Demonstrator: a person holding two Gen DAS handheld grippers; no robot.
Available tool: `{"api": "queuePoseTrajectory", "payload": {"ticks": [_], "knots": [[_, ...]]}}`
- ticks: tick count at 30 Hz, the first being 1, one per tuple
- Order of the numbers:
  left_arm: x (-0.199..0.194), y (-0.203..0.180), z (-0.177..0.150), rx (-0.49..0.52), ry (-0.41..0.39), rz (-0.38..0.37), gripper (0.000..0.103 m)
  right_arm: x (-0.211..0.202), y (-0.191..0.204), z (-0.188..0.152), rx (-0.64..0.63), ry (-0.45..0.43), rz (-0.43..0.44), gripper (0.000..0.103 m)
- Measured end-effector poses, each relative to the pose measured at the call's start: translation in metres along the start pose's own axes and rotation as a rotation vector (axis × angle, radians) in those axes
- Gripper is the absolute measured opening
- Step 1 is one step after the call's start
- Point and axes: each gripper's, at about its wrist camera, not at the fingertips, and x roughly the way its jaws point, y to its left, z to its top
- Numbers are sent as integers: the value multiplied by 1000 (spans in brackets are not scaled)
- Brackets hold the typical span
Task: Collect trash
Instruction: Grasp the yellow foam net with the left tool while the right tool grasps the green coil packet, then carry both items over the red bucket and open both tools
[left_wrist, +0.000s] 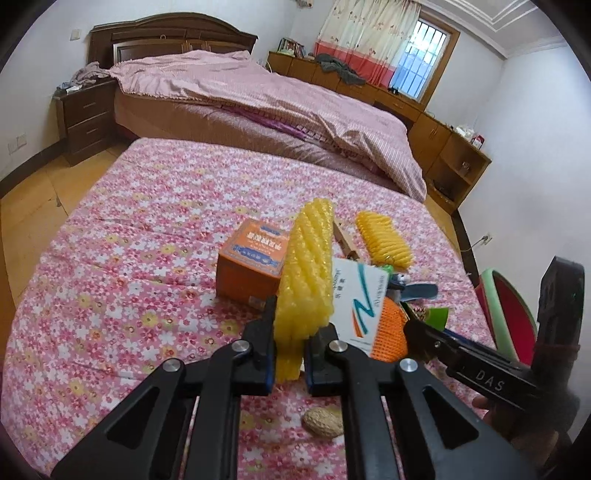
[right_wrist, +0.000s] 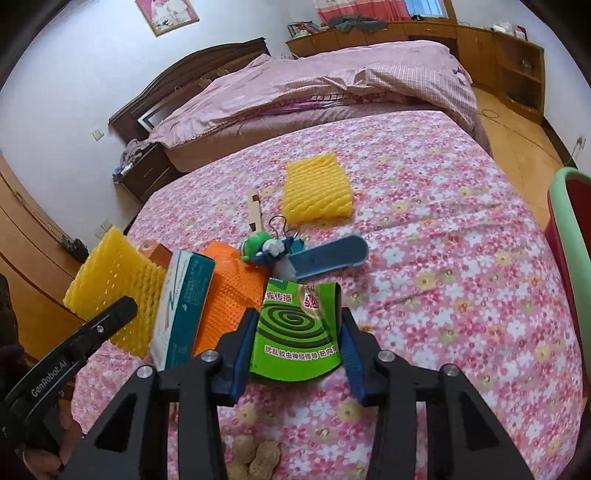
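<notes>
My left gripper (left_wrist: 290, 345) is shut on a yellow foam fruit net (left_wrist: 306, 273) and holds it upright above the flowered table; the net also shows in the right wrist view (right_wrist: 118, 291). My right gripper (right_wrist: 295, 345) is shut on a green mosquito-coil packet (right_wrist: 297, 330), held just above the cloth. Its finger (left_wrist: 424, 328) shows at the right in the left wrist view. A second yellow foam net (right_wrist: 319, 188) lies farther back. An orange net (right_wrist: 229, 295) and a white-teal carton (right_wrist: 184, 306) lie between the grippers. Peanut shells (right_wrist: 255, 458) lie below my right gripper.
An orange box (left_wrist: 251, 264) stands behind the left gripper. A green toy keychain (right_wrist: 258, 247), a blue flat piece (right_wrist: 328, 256) and a wooden stick (right_wrist: 255, 210) lie mid-table. A red bin with green rim (right_wrist: 569, 236) stands at the right edge. A bed (left_wrist: 258, 99) is beyond.
</notes>
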Motion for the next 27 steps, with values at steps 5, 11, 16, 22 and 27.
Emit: {"api": "queuePoseTrajectory", "payload": {"ticks": [5, 11, 16, 22, 27], "knots": [[-20, -1, 1, -3, -38, -7, 10, -20, 1, -5, 24, -38, 17, 46], [-41, -13, 0, 14, -69, -26, 10, -50, -1, -12, 38, -93, 16, 46], [-50, -32, -2, 40, -76, -58, 10, -77, -5, -19, 49, -137, 3, 46], [-58, -62, -5, 78, -69, -116, 10, -112, -18, -26, 80, -186, -31, 46], [-57, -94, -6, 122, -48, -163, 10, -139, -38, -30, 113, -234, -59, 46]]}}
